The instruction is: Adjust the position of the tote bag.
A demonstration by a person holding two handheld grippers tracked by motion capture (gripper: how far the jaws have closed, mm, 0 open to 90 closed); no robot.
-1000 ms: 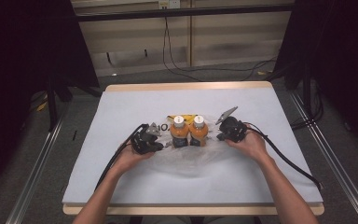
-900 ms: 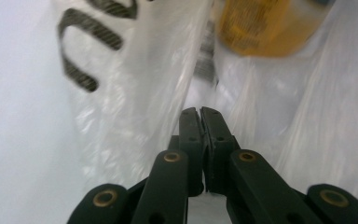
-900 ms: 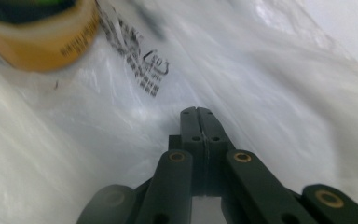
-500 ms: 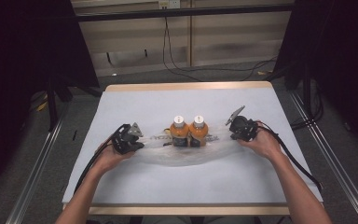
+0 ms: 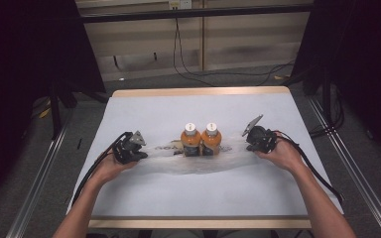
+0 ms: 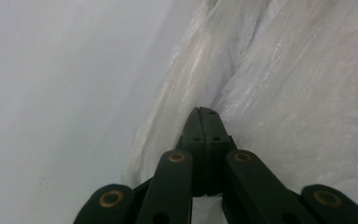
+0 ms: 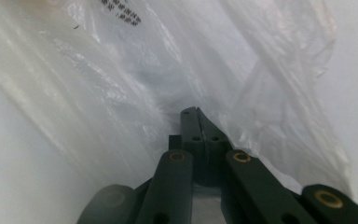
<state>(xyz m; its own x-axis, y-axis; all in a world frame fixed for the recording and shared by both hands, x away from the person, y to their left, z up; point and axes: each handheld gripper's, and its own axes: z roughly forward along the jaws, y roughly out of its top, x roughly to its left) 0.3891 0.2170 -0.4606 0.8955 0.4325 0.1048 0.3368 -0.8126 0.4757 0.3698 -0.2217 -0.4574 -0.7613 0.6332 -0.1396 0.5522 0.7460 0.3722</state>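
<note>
Between clamped grippers, stretched plastic bag (image 5: 188,161).

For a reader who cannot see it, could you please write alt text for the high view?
A person's two grippers, left gripper and right gripper, pull a clear plastic bag taut across a white table. Two orange bottles with white caps stand upright side by side at the bag's middle.

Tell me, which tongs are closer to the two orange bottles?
Right, though not by much. The right tongs pinch the plastic bag just to the right of the orange bottles; the left tongs pinch the bag farther out on their left.
</note>
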